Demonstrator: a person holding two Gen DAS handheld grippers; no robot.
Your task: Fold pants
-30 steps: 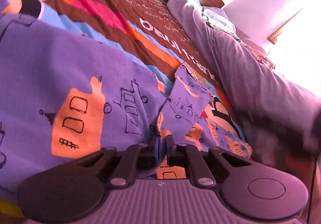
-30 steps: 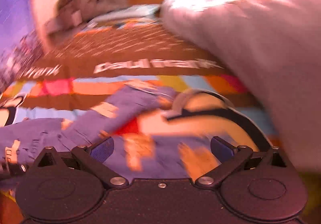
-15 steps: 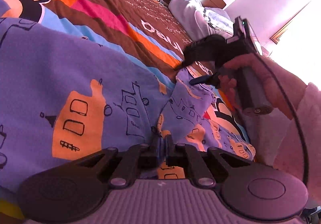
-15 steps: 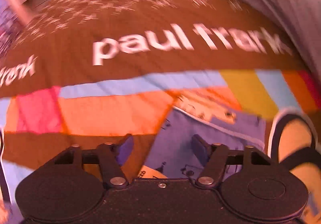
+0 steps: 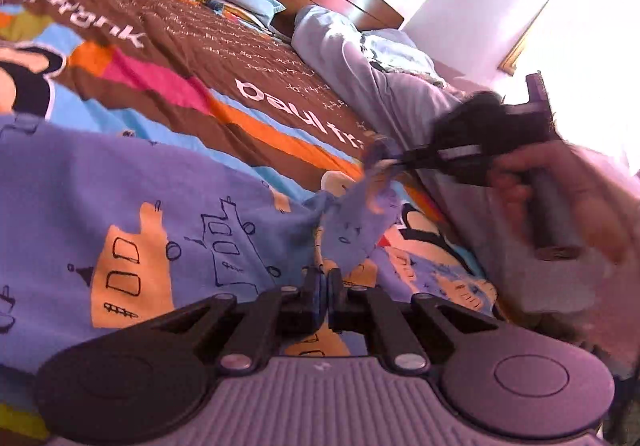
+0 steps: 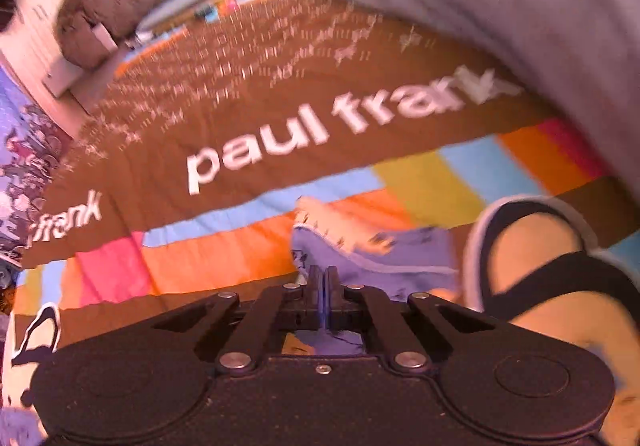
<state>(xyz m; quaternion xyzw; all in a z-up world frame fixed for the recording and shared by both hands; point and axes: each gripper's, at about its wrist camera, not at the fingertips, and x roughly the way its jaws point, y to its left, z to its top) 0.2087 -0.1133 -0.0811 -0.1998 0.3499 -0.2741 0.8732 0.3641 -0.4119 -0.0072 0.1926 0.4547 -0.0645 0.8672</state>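
The purple pants (image 5: pixel 120 182) with orange house drawings lay spread on the bed, one corner lifted and wrinkled.

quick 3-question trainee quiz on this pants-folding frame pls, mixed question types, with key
1. True or false: the left gripper is shut on the purple printed pants.
2. Multiple choice: what does the right gripper hold? A) a pillow B) an end of the purple pants C) nothing
3. Short answer: what words are printed in white on the brown band of the bedspread?

Key
1. True. Its jaws pinch the fabric near the camera.
2. B. Its jaws have just been closing and now pinch the fabric; the left wrist view shows that end lifted off the bed.
3. paul frank
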